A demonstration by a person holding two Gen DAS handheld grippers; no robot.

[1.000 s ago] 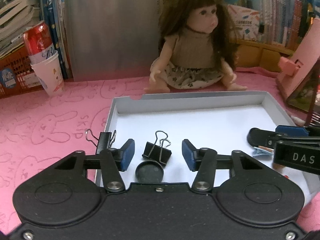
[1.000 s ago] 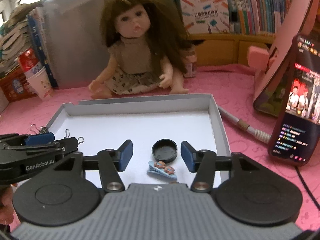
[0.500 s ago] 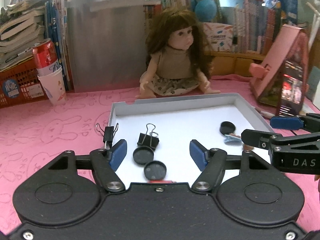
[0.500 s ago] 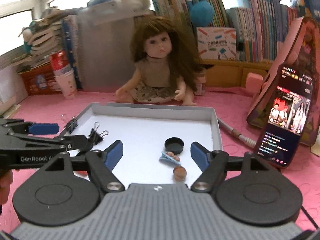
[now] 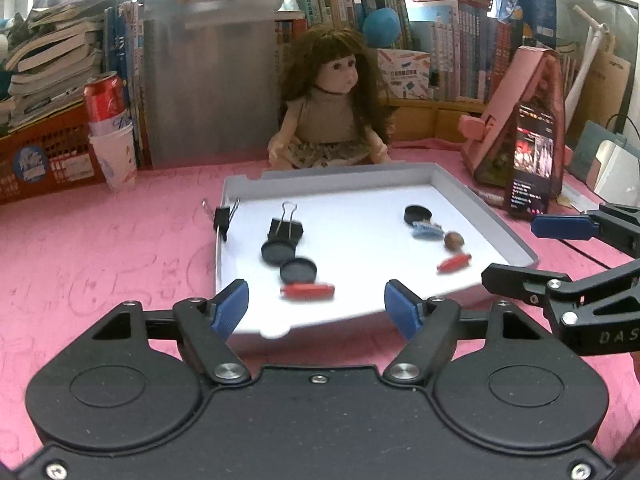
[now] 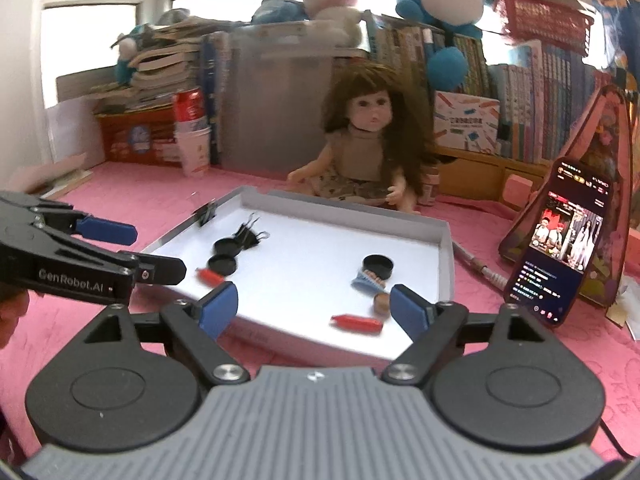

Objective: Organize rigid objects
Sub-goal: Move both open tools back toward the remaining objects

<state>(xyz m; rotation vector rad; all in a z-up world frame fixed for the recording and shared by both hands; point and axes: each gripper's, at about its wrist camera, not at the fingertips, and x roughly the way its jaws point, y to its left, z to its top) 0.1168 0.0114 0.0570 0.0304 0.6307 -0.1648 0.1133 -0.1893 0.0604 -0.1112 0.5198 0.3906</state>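
We are holding both tongs released at the near edge of the white tray [image 5: 472,196]; the left tongs [image 5: 316,307] and the right tongs [image 6: 315,307] have just been widening, nothing between them; inside the tray, binder clips [image 5: 285,229], black caps [image 5: 298,270], red pieces [image 6: 356,323] and a nut [image 5: 454,239] are lying scattered.

Pink tablecloth [image 5: 100,248], crowded bookshelves [image 6: 532,92] behind, bright window [image 6: 100,36] at left.
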